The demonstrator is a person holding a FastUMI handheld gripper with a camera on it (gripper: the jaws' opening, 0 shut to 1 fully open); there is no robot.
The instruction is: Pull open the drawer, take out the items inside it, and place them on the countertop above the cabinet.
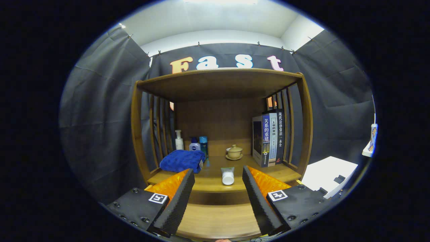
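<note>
My gripper (pixel 218 174) is open, its two fingers spread wide with nothing held between them. Just ahead, between the fingertips, a small white tube (pixel 227 175) lies on the wooden countertop (pixel 211 183), cap end toward me. Below the countertop's front edge the pulled-out drawer (pixel 218 220) shows its bare wooden bottom between the fingers. A folded blue towel (pixel 183 160) rests on the countertop beyond the left finger.
A wooden shelf frame (pixel 220 80) with slatted sides roofs the countertop. At the back stand bottles (pixel 195 143), a lidded tea cup on a saucer (pixel 234 152) and upright books (pixel 268 137). A white box (pixel 331 174) sits off to the right.
</note>
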